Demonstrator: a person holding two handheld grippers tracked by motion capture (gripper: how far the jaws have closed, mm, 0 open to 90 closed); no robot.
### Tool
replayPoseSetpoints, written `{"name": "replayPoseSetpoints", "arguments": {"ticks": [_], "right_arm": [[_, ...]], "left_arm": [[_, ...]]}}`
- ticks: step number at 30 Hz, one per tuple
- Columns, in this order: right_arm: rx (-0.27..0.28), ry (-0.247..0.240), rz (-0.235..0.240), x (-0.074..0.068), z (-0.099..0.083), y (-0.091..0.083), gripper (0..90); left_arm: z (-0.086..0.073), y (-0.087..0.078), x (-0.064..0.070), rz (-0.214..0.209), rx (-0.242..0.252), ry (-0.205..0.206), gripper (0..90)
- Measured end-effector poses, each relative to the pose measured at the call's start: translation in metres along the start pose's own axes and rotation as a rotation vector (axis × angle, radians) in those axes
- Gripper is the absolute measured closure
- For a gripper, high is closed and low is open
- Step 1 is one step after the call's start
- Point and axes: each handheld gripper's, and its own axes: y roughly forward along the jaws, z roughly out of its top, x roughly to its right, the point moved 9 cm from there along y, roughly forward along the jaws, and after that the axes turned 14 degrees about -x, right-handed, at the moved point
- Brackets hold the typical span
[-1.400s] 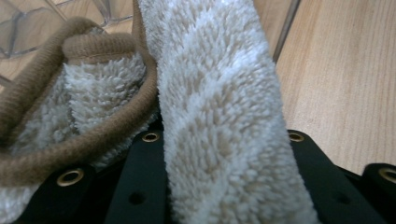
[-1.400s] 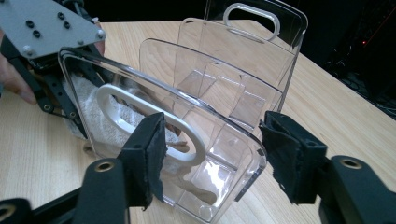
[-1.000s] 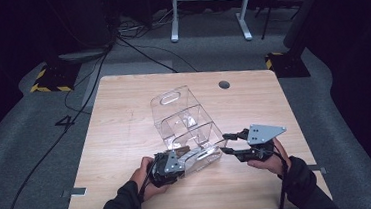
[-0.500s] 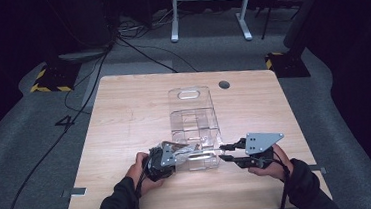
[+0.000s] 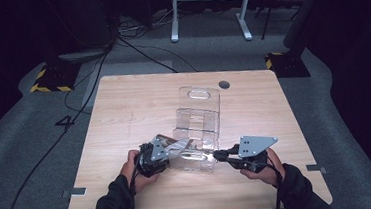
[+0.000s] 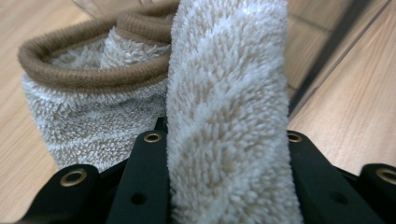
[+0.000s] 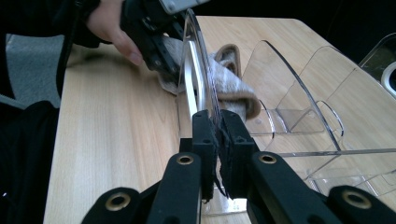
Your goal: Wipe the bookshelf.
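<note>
On the left, the left gripper (image 5: 173, 149) rests low on the counter (image 5: 123, 109), held in the person's left hand (image 5: 131, 169). In the left gripper view its black jaws are clamped on a fold of fluffy beige towel (image 6: 229, 116), whose brown piped edge curls behind. From the high view the towel is almost wholly hidden by the gripper's body and by glare off the plastic, so its outline there is hard to make out. In the right gripper view part of the towel shows through and beside the clear wall, pressed against the organizer's near end.

In the middle lies the clear plastic organizer (image 5: 199, 121), flat on the counter with its handle slot pointing away from the person. Its dividers are transparent and their exact compartments are hard to separate from above.

On the right, the right gripper (image 5: 218, 155), in the person's right hand (image 5: 261, 166), has its jaws pinched shut on the organizer's thin near wall; the right gripper view shows the clear panel rising between them.

The counter is pale wood grain with a round grommet hole (image 5: 224, 84) at its far edge. Around it lie grey carpet (image 5: 36, 146), black cables (image 5: 134, 51), and a white frame's legs (image 5: 209, 12), cut off by the picture's top in a dark room.
</note>
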Motion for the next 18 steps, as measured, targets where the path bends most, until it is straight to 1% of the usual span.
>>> {"name": "replayPoseSetpoints", "arguments": {"ticks": [1, 2, 5, 6, 8, 10, 11, 14, 15, 16, 17, 18], "right_arm": [[0.004, 0.004, -0.004, 0.0, 0.0, 0.001, 85.7], [0.004, 0.004, -0.004, 0.0, 0.0, 0.001, 85.7], [0.01, 0.007, -0.012, 0.0, 0.001, 0.001, 85.6], [0.013, 0.01, -0.013, 0.0, 0.001, 0.002, 85.6], [0.018, 0.014, -0.023, 0.001, 0.001, 0.002, 85.5], [0.022, 0.021, -0.031, 0.002, 0.001, 0.003, 85.5], [0.024, 0.026, -0.032, 0.002, 0.001, 0.003, 85.4], [0.029, 0.029, -0.035, 0.003, 0.001, 0.004, 85.5], [0.03, 0.031, -0.035, 0.003, 0.002, 0.004, 85.5], [0.031, 0.032, -0.034, 0.003, 0.002, 0.005, 85.5], [0.031, 0.033, -0.034, 0.003, 0.002, 0.005, 85.4], [0.031, 0.031, -0.038, 0.004, 0.002, 0.005, 85.4]], "left_arm": [[-0.001, -0.009, 0.0, 0.012, 0.018, -0.015, 69.4], [-0.001, -0.009, 0.0, 0.012, 0.018, -0.015, 69.4], [-0.005, -0.031, 0.0, 0.037, 0.061, -0.054, 69.4], [-0.007, -0.038, 0.0, 0.038, 0.081, -0.075, 69.4], [-0.01, -0.047, 0.0, 0.053, 0.099, -0.089, 69.4], [-0.013, -0.061, 0.002, 0.05, 0.136, -0.108, 69.4], [-0.015, -0.067, 0.005, 0.037, 0.162, -0.119, 69.3], [-0.016, -0.075, 0.014, 0.044, 0.196, -0.099, 69.1], [-0.015, -0.078, 0.019, 0.038, 0.214, -0.09, 69.0], [-0.014, -0.079, 0.023, 0.041, 0.225, -0.073, 69.0], [-0.013, -0.08, 0.03, 0.055, 0.225, -0.037, 68.9], [-0.011, -0.08, 0.036, 0.053, 0.233, -0.023, 68.9]]}}
